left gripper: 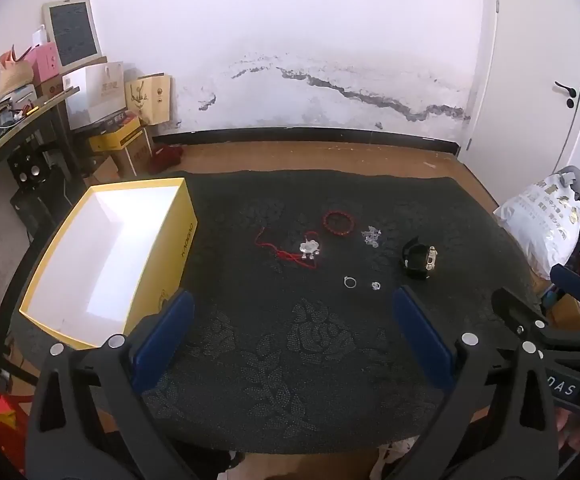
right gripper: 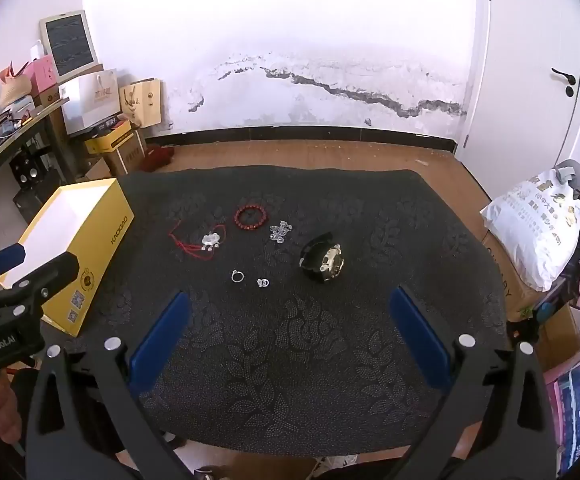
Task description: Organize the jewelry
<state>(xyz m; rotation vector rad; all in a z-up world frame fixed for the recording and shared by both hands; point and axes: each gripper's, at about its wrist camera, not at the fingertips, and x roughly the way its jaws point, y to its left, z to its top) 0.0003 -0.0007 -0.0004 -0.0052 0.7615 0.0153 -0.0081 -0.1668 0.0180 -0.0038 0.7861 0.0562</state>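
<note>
On the black patterned cloth lie a red bead bracelet, a red cord with a silver pendant, a silver chain piece, a black watch, a silver ring and a small silver earring. The same pieces show in the right wrist view: bracelet, pendant, chain, watch, ring, earring. My left gripper is open and empty, short of the jewelry. My right gripper is open and empty too. An open yellow box with a white inside stands at the left.
The cloth-covered table ends at the wooden floor beyond. A desk with boxes and bags stands at the far left. A white sack and packages sit at the right. The box also shows in the right wrist view.
</note>
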